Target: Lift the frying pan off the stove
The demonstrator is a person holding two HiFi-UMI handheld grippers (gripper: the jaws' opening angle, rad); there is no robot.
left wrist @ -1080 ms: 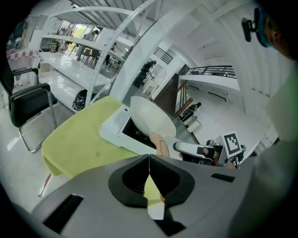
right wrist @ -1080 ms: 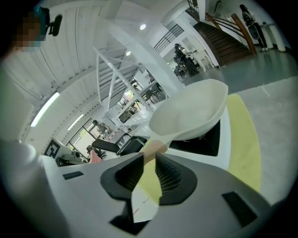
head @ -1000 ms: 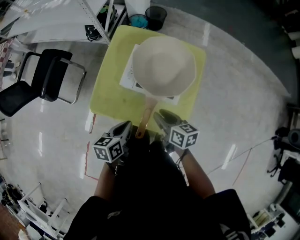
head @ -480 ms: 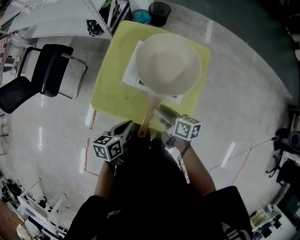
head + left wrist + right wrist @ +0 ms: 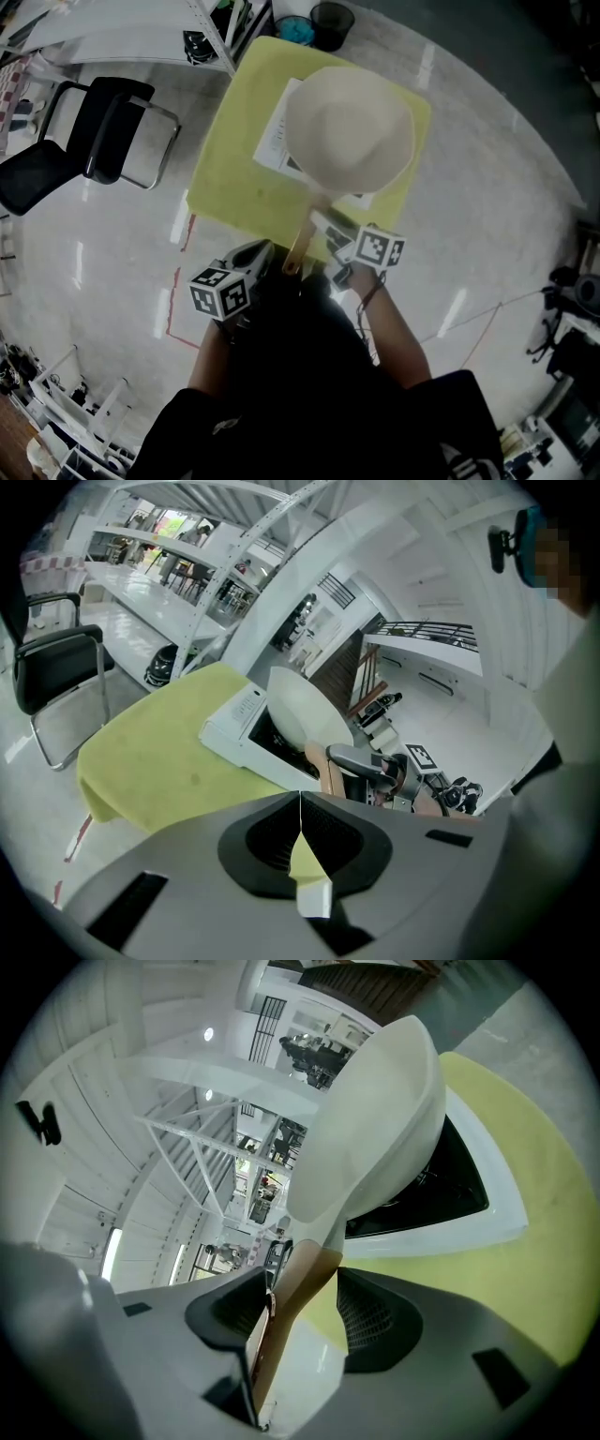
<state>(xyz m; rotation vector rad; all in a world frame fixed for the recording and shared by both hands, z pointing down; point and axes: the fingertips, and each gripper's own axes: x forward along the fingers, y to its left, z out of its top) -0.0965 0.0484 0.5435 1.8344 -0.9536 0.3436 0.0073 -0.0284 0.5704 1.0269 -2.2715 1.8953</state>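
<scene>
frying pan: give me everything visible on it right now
The frying pan is round, cream and matte-looking, with a brown, wood-like handle pointing back toward the person. It is over the black top of the white stove, which stands on the yellow-green table; whether its base touches is unclear. The right claw straddles the handle with its jaws apart, having just been opening, so nothing clamps the pan.

Bare table (image 5: 234, 178) left of the stove (image 5: 277, 141) lies open; a black chair (image 5: 108, 141) stands off the table's left edge.
</scene>
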